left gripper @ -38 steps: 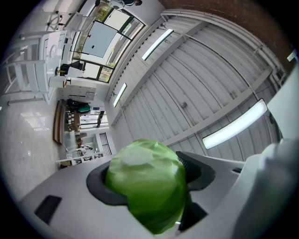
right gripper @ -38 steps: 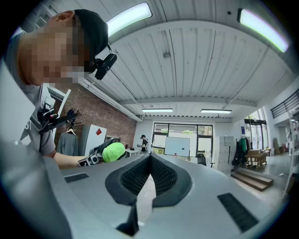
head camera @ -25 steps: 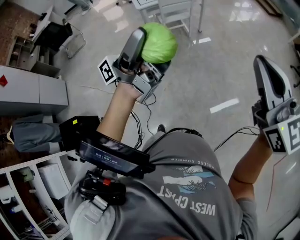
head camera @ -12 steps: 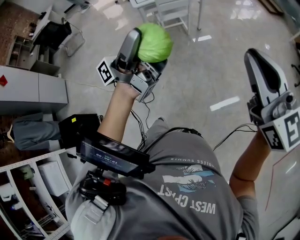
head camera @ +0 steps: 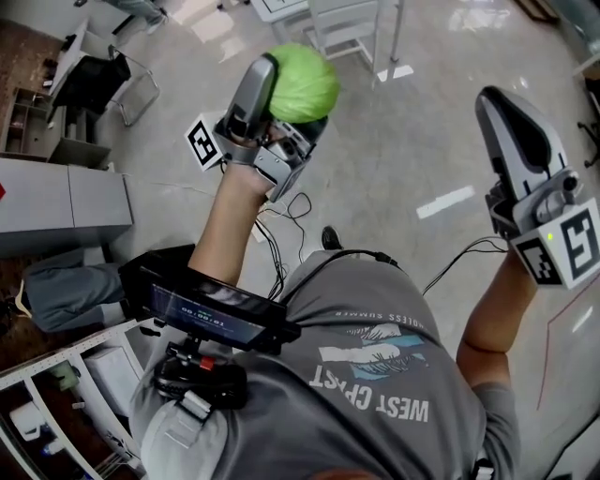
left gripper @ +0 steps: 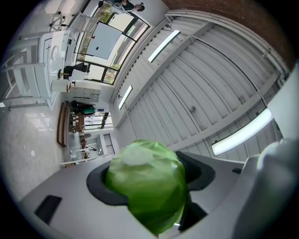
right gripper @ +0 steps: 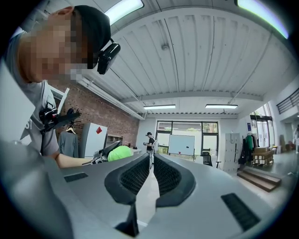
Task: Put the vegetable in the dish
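A round green cabbage (head camera: 302, 82) is held high above the floor, with my left gripper (head camera: 292, 89) shut on it. In the left gripper view the cabbage (left gripper: 147, 186) fills the space between the jaws and points up at the ceiling. My right gripper (head camera: 503, 117) is raised at the right, its jaws together with nothing between them. In the right gripper view its own jaws (right gripper: 153, 161) nearly touch, and the cabbage (right gripper: 120, 152) shows beyond them at the left. No dish is in view.
Below is a polished grey floor with black cables (head camera: 281, 234) and a white tape strip (head camera: 445, 202). A grey cabinet (head camera: 56, 202) stands at the left and white furniture legs (head camera: 347, 23) at the top. A distant person (right gripper: 149, 140) stands by a whiteboard (right gripper: 181, 144).
The left gripper has drifted slightly up and left with the cabbage still in it. The right gripper has shifted a little left and up. The view has tilted slightly.
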{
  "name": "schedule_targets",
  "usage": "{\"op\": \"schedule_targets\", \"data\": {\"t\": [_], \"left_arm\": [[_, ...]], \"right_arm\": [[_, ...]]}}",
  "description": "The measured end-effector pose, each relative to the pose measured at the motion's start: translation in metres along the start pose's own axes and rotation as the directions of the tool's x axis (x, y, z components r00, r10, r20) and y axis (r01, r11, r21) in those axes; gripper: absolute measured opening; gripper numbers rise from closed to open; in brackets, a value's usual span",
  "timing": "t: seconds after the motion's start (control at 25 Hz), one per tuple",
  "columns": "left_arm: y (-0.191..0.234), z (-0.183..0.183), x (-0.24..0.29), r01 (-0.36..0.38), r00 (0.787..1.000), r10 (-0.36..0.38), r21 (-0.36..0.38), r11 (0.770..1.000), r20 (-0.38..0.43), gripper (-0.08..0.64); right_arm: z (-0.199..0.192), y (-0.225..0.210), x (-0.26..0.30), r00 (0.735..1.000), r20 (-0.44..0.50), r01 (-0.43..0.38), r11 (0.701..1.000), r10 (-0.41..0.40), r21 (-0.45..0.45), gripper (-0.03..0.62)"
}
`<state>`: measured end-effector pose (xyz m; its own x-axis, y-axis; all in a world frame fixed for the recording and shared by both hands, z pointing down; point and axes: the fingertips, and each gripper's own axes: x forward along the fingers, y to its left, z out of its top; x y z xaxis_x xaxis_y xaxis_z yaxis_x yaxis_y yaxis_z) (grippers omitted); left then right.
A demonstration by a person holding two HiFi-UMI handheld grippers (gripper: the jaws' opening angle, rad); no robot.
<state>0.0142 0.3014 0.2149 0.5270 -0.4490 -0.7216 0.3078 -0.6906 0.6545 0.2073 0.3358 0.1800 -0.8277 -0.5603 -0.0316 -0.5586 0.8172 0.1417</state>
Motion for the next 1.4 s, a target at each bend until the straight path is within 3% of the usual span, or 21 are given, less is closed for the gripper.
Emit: {"op": "schedule_targets", "data": {"t": [0.32,0.72,0.88,1.08,1.4], "left_arm": [[0.027,0.099,0.007,0.022,0.999,-0.022,-0.001,1.0,-0.026,0.321],[0.038,0.114,0.02,0.008,1.0,-0.009,0.042,0.999,0.005,0.319],[0.059,0.117,0.039,-0.005,1.0,0.004,0.085,0.996,0.01,0.319],[0.097,0.141,0.071,-0.017,0.999,0.012,0.128,0.992,0.044,0.319],[0.124,0.183,0.076,-0.074,0.997,0.068,0.146,0.986,0.046,0.319]], "right_arm": [[-0.01,-0.03,0.096,0.999,-0.014,0.038,0.999,-0.038,0.012,0.009],[-0.008,-0.058,0.102,0.999,-0.034,0.032,0.999,-0.032,-0.002,0.009],[-0.015,-0.094,0.11,1.0,-0.023,0.001,1.0,-0.001,0.0,0.01],[-0.026,-0.149,0.139,0.998,-0.027,-0.051,0.999,0.051,0.003,0.01],[-0.036,-0.174,0.192,0.996,-0.036,-0.075,0.997,0.076,0.033,0.009]]}}
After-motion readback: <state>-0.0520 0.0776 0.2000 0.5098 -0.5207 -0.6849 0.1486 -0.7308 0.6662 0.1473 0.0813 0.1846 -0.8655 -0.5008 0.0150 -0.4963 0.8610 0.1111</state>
